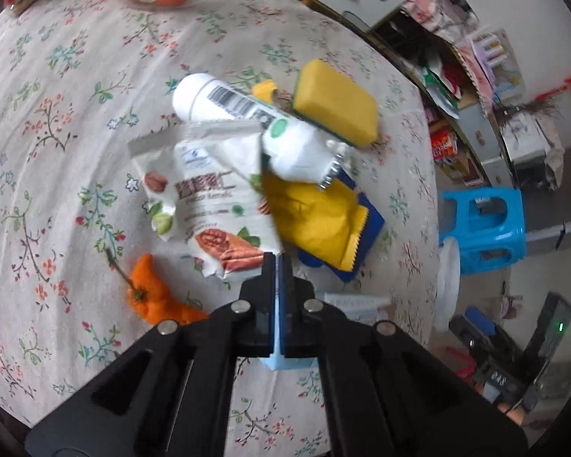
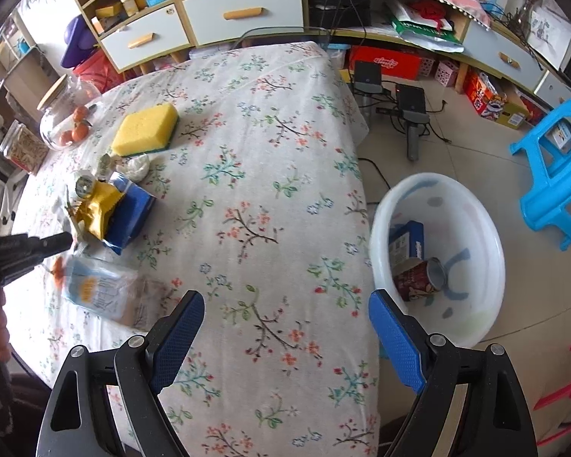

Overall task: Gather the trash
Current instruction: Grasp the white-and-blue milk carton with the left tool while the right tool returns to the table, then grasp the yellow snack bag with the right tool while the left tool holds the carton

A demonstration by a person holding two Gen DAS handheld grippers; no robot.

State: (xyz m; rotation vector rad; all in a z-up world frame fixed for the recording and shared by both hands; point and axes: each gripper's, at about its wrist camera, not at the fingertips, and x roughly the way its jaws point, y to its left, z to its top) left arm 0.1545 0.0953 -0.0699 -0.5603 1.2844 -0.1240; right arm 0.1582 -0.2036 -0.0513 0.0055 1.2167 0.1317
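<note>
**Left claw pinched shut at nut wrapper, right claw open over table**

Left gripper (image 1: 278, 262): jaws fully together, tips at the bottom edge of the white nut wrapper (image 1: 209, 198). Looks like it has the wrapper's corner pinched, but the contact spot is hidden behind the fingertips, so cannot tell for sure. No earlier view to compare.

Right gripper (image 2: 285, 327): jaws wide apart, nothing between the blue pads (image 2: 179, 339), only bare tablecloth (image 2: 270, 160) under them. It hangs over the near table edge.

Trash sits in a pile on the floral cloth. In the left wrist view: nut wrapper lies partly over a yellow packet (image 1: 316, 221), which lies on a blue packet (image 1: 373, 221). A white bottle (image 1: 209, 97) with a barcode lies on its side behind the wrapper, with a white crumpled pouch (image 1: 297, 152) just beside it. A yellow sponge (image 1: 335, 103) is behind those, touching the pile. Orange peel (image 1: 148, 293) with stem lies left of the gripper, apart from the wrapper. A clear bluish bag (image 2: 95, 289) lies near the left gripper in the right wrist view.

White basin (image 2: 476, 205) stands on the floor just beside the table edge; a red can (image 2: 418, 278) and a blue box (image 2: 407, 243) lie inside. Blue stool (image 2: 555, 175) beyond it. Glass jar (image 2: 68, 122) with oranges at the far table side.
</note>
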